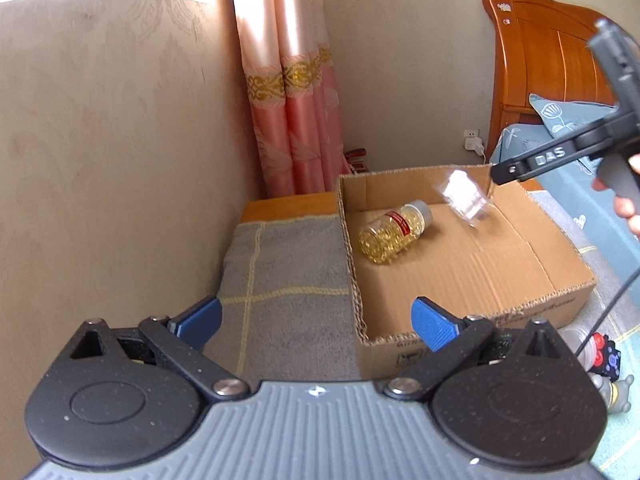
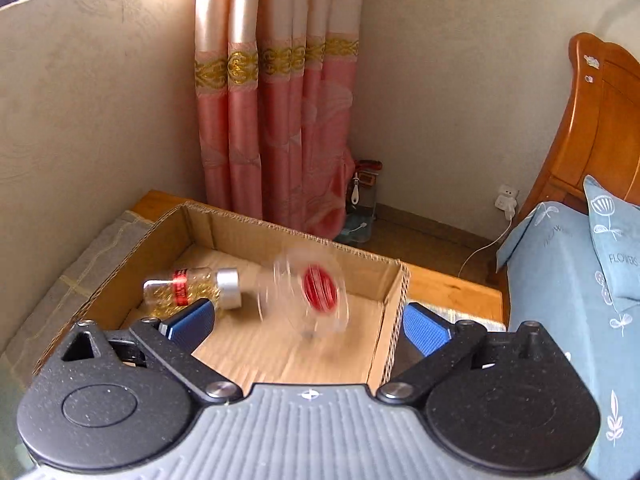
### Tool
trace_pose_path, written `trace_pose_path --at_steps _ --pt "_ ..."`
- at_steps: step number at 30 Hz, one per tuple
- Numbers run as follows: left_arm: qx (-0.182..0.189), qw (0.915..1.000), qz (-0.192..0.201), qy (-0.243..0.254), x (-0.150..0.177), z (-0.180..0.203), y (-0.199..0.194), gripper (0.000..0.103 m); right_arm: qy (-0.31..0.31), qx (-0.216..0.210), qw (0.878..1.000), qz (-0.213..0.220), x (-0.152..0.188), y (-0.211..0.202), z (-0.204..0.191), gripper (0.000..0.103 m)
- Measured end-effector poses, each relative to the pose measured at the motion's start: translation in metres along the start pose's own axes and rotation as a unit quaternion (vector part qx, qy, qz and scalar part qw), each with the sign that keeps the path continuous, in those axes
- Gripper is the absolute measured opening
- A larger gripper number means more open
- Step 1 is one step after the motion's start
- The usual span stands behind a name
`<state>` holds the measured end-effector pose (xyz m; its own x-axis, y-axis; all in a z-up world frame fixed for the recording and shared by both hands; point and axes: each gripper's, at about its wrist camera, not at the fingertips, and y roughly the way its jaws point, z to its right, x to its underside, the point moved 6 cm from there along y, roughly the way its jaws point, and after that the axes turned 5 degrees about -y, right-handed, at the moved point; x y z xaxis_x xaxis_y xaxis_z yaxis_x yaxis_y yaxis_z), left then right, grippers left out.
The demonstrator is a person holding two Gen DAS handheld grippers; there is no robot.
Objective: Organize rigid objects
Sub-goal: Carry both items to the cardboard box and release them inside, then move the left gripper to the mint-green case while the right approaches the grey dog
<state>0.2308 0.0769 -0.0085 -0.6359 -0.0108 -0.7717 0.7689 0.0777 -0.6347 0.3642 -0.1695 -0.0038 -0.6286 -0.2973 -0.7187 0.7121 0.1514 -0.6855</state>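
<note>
the cardboard box (image 1: 460, 264) sits open-topped on a grey checked cloth (image 1: 280, 280), its corrugated walls raw-edged and its floor creased. inside it, toward the far-left corner, a clear bottle (image 1: 394, 232) lies on its side, packed with golden-yellow capsules, banded by a red label and closed with a silver cap; the right wrist view shows the same bottle (image 2: 192, 286) with its cap turned toward the middle of the box. a second item, a clear plastic container (image 2: 306, 294) with a red round part showing through it, is smeared by motion blur above the box floor, between the two spread blue pads; whether it touches the cardboard cannot be told. from the left wrist view that container (image 1: 464, 198) reads as a pale, transparent blur just beside the tip of the right hand-held gripper (image 1: 494, 184), which reaches in over the far-right side of the box. the right hand-held gripper (image 2: 308, 326) has its jaws wide apart and grips nothing. the left hand-held gripper (image 1: 316, 322) also stands spread wide and empty, hovering over the near-left corner of the box and the cloth. a small toy with red parts (image 1: 602, 354) lies on the surface to the right of the box, partly hidden.
</note>
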Motion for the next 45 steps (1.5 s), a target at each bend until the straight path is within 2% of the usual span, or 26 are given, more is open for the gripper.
trace_pose_path --at_steps 11,15,20,26,29,32,39,45 --pt "0.019 0.9997 -0.012 -0.003 0.025 0.011 -0.008 0.101 0.01 0.007 1.0 -0.018 0.047 -0.057 -0.018 0.103" --pt "0.033 0.9993 -0.017 -0.008 0.038 0.011 -0.01 0.101 0.005 0.031 0.999 -0.012 0.078 -0.074 -0.031 0.103" --pt "0.059 0.9975 -0.034 -0.016 0.058 0.01 -0.006 0.101 0.01 0.087 0.996 -0.004 0.126 -0.085 -0.047 0.103" --pt "0.065 0.9967 -0.043 0.021 0.082 0.016 -0.003 0.101 0.076 0.134 0.988 -0.001 0.18 -0.093 -0.054 0.103" --pt "0.077 0.9954 -0.052 0.024 0.095 0.015 -0.001 0.101 0.13 0.128 0.983 -0.005 0.202 -0.091 -0.049 0.103" --pt "0.081 0.9943 -0.066 0.02 0.107 0.011 0.002 0.101 0.155 0.121 0.98 -0.019 0.213 -0.084 -0.052 0.103" --pt "0.076 0.9938 -0.08 0.009 0.12 0.002 0.009 0.101 0.158 0.144 0.976 -0.039 0.219 -0.065 -0.058 0.103" --pt "0.071 0.9939 -0.085 0.005 0.123 -0.003 0.018 0.101 0.158 0.12 0.979 -0.035 0.229 -0.073 -0.052 0.103"
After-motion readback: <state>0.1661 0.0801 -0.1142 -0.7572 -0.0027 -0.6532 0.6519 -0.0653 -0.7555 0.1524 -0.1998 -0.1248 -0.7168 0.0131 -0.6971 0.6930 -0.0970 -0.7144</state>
